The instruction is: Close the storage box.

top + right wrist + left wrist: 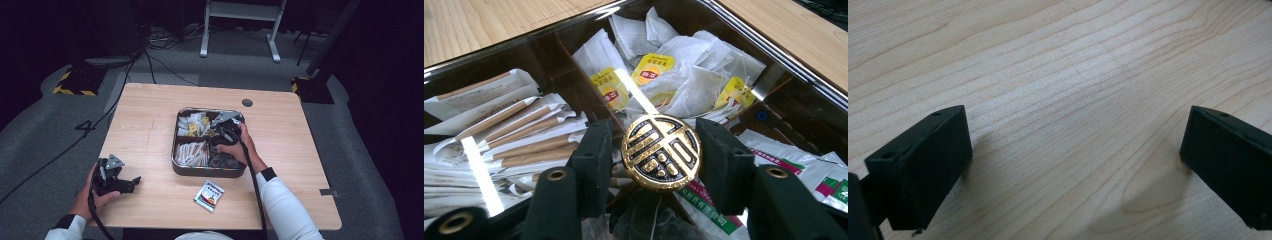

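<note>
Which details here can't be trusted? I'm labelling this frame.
- Knob: whether the right gripper pinches it; right gripper view, the jaws flank it closely.
- Tray: near-right compartment; high view, hand covers it.
- Packet print: high view, too small.
- Left gripper: surroundings cut off; left gripper view.

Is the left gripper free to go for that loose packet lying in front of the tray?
Probably yes. The left gripper rests open on the table, holding nothing, and bare wood lies between it and the packet. The right gripper is up in the tray, out of the way.
</note>
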